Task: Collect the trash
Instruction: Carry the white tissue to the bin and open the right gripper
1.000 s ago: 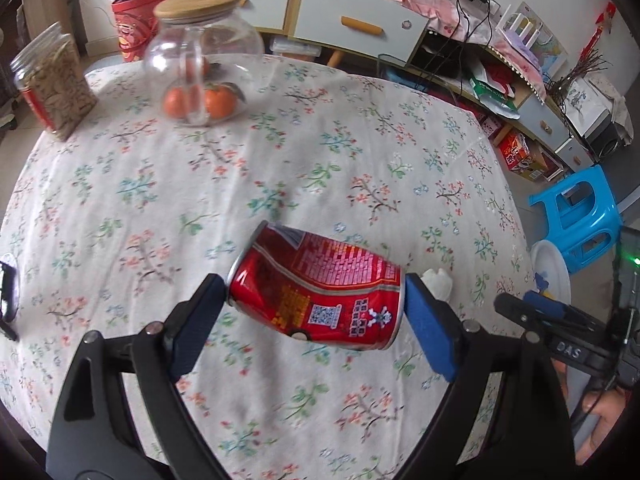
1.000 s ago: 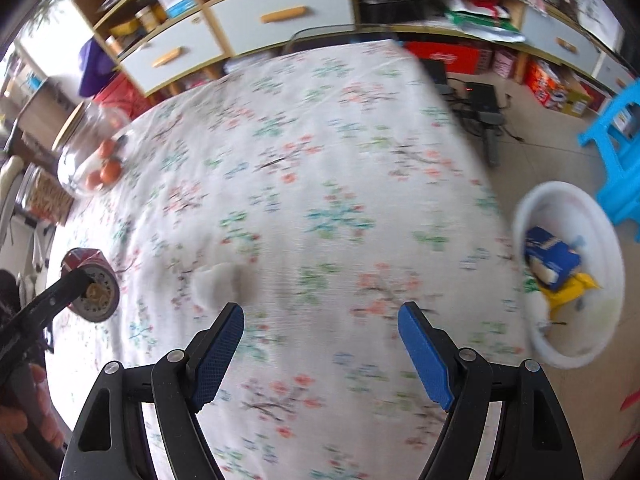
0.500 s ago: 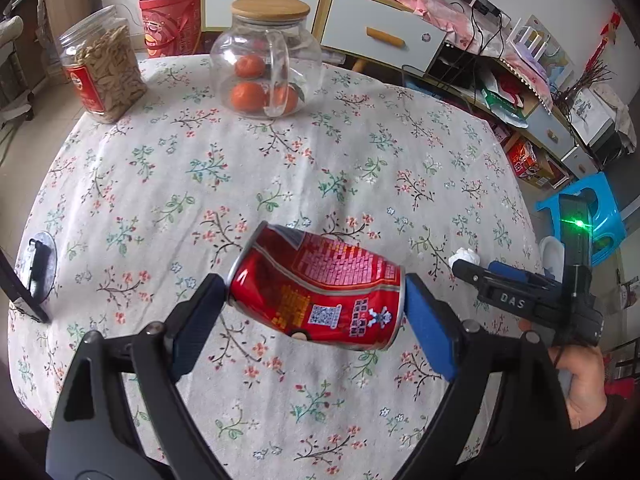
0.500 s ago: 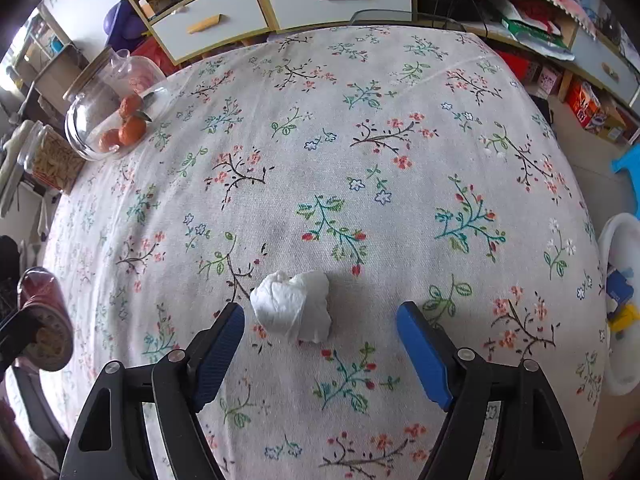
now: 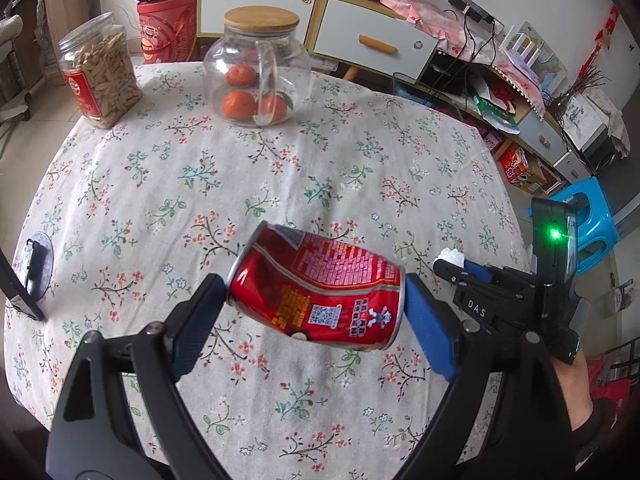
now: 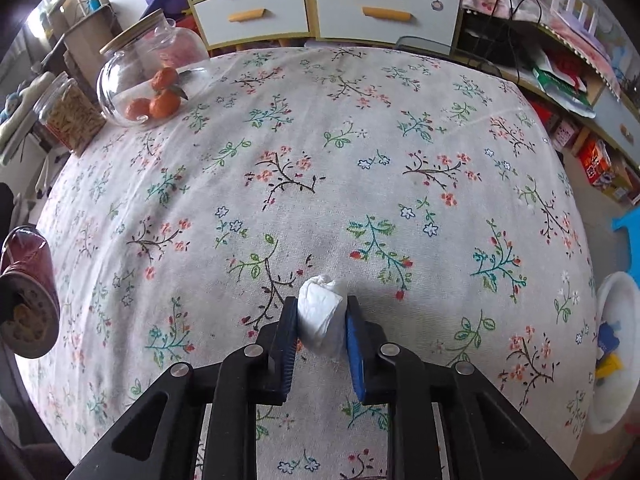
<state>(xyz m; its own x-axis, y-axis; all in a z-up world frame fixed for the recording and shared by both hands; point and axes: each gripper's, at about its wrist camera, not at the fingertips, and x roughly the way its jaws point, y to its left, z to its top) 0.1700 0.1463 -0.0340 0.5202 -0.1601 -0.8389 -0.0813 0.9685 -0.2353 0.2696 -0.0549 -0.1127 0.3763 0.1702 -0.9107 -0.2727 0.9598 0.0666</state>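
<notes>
Two tools are in your hands, and each has something pinched. Your left tool [image 5: 316, 308] grips a dented red can [image 5: 320, 286] end to end between its blue pads, the can lying sideways and tilted, lifted clear above the flowered cloth of the bench [image 5: 200, 184]. Your right tool [image 6: 322, 332] is pressed in on a crumpled white paper wad [image 6: 321, 320], squeezing it from both sides low over the bench; whether the wad touches the cloth cannot be told. From the left wrist view, that right tool [image 5: 456, 266] sits just right of the can, the white wad peeking out at its tip, near the bench's right edge. From the right wrist view, the red can [image 6: 28, 292] shows at the far left, with its round end facing the camera.

Past the can, the middle of the bench is bare cloth. At the far side stands a glass jar [image 5: 256, 68] with a wooden lid and oranges inside, and left of it a plastic jar [image 5: 100, 72] filled with light-coloured snacks. Off the bench's right edge, on the floor, a white bin [image 6: 614, 344] holds blue and yellow scraps, and a blue stool [image 5: 588, 220] stands near it. Behind the bench, a cabinet with grey drawers [image 6: 384, 12] lines the wall.
</notes>
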